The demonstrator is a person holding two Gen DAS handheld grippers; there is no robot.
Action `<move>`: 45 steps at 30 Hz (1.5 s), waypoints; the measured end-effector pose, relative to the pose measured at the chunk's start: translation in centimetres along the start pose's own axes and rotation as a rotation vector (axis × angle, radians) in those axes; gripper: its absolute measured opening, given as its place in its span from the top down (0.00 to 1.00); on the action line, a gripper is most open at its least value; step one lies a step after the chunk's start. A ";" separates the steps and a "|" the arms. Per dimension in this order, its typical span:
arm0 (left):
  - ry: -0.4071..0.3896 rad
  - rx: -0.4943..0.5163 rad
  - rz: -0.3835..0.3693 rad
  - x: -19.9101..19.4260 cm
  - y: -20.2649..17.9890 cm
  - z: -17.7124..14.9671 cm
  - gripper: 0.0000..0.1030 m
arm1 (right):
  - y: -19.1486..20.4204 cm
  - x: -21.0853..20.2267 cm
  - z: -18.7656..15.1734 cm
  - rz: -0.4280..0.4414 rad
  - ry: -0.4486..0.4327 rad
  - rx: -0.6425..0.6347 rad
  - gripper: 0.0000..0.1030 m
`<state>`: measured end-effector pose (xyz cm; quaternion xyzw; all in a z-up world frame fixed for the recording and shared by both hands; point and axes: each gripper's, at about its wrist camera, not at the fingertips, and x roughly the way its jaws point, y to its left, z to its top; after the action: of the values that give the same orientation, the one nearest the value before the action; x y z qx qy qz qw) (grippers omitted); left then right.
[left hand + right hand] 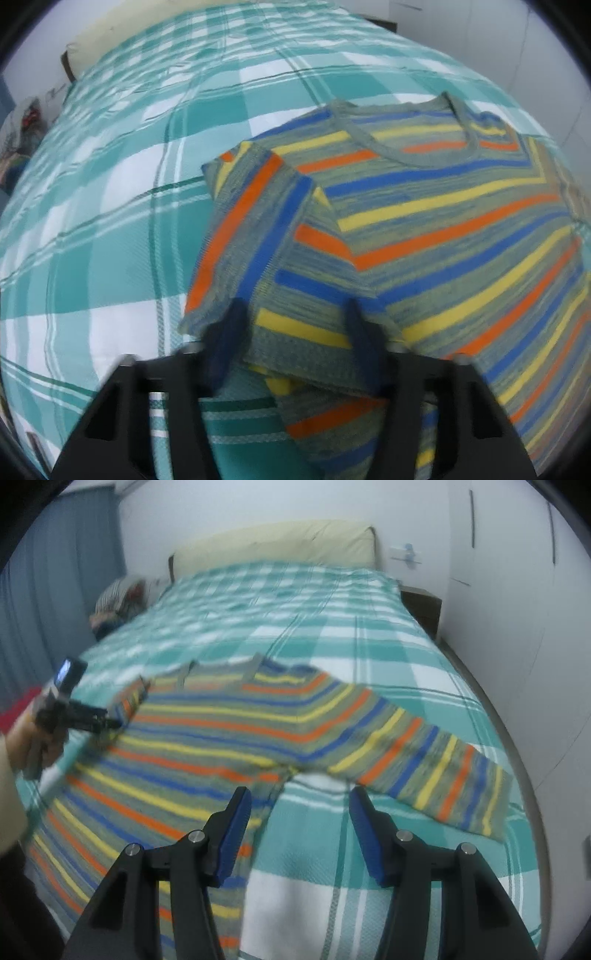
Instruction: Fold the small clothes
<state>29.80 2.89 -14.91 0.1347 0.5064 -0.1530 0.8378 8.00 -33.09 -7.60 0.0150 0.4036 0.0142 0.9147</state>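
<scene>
A small striped sweater (pixel 443 221), grey-green with blue, yellow and orange bands, lies flat on a teal and white checked bed cover (pixel 110 221). In the left wrist view its left sleeve (pixel 266 236) is folded in over the body, and my left gripper (pixel 295 314) stands wide open with the sleeve cuff between its fingers. In the right wrist view the sweater (pixel 207 746) spreads out with its right sleeve (pixel 424 768) stretched to the right. My right gripper (pixel 301 801) is open and empty above the armpit. The left gripper (pixel 81 716) shows at the sweater's left edge.
The bed cover (pixel 332 627) runs to a cream headboard (pixel 280 542). A dark nightstand (pixel 421 605) and a white wall stand to the right. A pile of cloth (pixel 118 598) lies at the far left, by blue curtains (pixel 55 590).
</scene>
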 end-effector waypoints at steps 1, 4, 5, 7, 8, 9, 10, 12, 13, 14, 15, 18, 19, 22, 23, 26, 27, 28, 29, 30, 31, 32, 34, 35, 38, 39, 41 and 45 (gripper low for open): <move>-0.007 0.007 -0.008 -0.6 0.1 -0.1 0.72 | -0.2 0.0 -0.1 0.003 0.000 0.003 0.47; -0.033 0.022 -0.027 -2.0 0.4 -0.1 0.88 | -0.7 -0.6 0.0 -0.006 -0.024 0.013 0.47; -0.038 0.023 -0.038 -2.4 0.7 -0.1 0.93 | -0.7 -0.7 0.0 -0.006 -0.032 0.017 0.47; -0.037 0.021 -0.050 -2.7 1.0 -0.1 0.94 | -0.8 -0.9 0.1 -0.001 -0.040 0.028 0.47; -0.038 0.025 -0.052 -2.8 1.1 -0.2 0.94 | -0.8 -1.0 0.2 0.002 -0.040 0.029 0.47; -0.038 0.033 -0.058 -2.8 1.1 -0.4 0.94 | -0.8 -1.0 0.2 0.004 -0.040 0.032 0.47; -0.037 0.037 -0.062 -2.5 1.0 -0.3 0.90 | -0.7 -1.0 0.2 0.005 -0.038 0.032 0.47; -0.033 0.035 -0.066 -2.0 0.8 -0.4 0.71 | -0.6 -0.8 0.1 0.006 -0.031 0.028 0.47; -0.036 0.034 -0.069 -1.8 0.5 -0.4 0.64 | -0.6 -0.7 0.1 0.007 -0.028 0.028 0.47; -0.044 0.035 -0.076 -1.5 0.2 -0.4 0.64 | -0.6 -0.6 0.1 0.007 -0.027 0.028 0.47; -0.047 0.034 -0.083 -1.3 -0.1 -0.5 0.64 | -0.6 -0.5 0.1 0.006 -0.025 0.029 0.47; -0.045 0.031 -0.102 -0.6 -1.0 -0.4 0.64 | -0.7 -0.5 0.0 0.002 -0.027 0.031 0.47; -0.043 0.035 -0.099 -0.5 -1.1 -0.4 0.64 | -0.8 -0.5 0.0 0.002 -0.029 0.032 0.47; -0.037 0.028 -0.084 -0.5 -0.8 -0.6 0.61 | -1.1 -0.7 0.0 0.005 -0.034 0.040 0.47; -0.037 0.016 -0.089 -0.6 -0.5 -0.7 0.59 | -1.2 -0.7 0.0 0.008 -0.034 0.042 0.47; -0.048 -0.028 -0.089 -0.9 0.6 -1.0 0.50 | -1.3 -0.8 0.0 0.022 -0.038 0.046 0.47; -0.044 -0.034 -0.091 -0.7 0.8 -1.0 0.51 | -1.2 -0.9 0.1 0.024 -0.039 0.044 0.47; -0.036 -0.041 -0.099 -0.5 0.9 -1.1 0.59 | -1.1 -0.9 0.1 0.027 -0.040 0.041 0.47; -0.033 -0.052 -0.110 -0.2 1.0 -1.1 0.68 | -1.0 -0.9 0.1 0.029 -0.041 0.037 0.47; -0.028 -0.064 -0.118 0.0 1.0 -1.1 0.90 | -0.8 -0.8 0.2 0.030 -0.043 0.032 0.47; -0.026 -0.080 -0.122 0.2 1.1 -1.0 0.94 | -0.7 -0.8 0.2 0.030 -0.044 0.029 0.47; -0.034 -0.102 -0.131 0.0 1.3 -0.9 0.94 | -0.6 -0.8 0.2 0.028 -0.046 0.023 0.47; -0.069 -0.121 -0.138 -1.2 1.8 -0.7 0.95 | -0.4 -0.8 0.2 0.023 -0.053 0.016 0.47; -0.094 -0.121 -0.124 -2.3 2.4 -0.6 0.95 | -0.4 -0.8 0.1 0.019 -0.056 0.010 0.47; -0.144 -0.146 -0.063 -5.5 5.9 -0.5 0.95 | -0.4 -0.9 0.1 0.008 -0.057 0.002 0.47; -0.156 -0.164 -0.016 -6.5 7.8 -0.4 0.95 | -0.5 -0.8 0.0 0.010 -0.055 0.004 0.47; -0.166 -0.186 0.100 -7.7 10.8 -0.3 0.95 | -0.6 -0.5 0.1 0.018 -0.048 0.007 0.47; -0.130 -0.287 0.271 -6.9 16.7 0.0 0.94 | 0.2 0.2 0.2 0.026 -0.033 -0.011 0.47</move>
<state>33.29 19.00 -7.65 0.0710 0.4452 0.0264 0.8922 8.30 -32.91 -7.59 0.0153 0.3881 0.0280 0.9211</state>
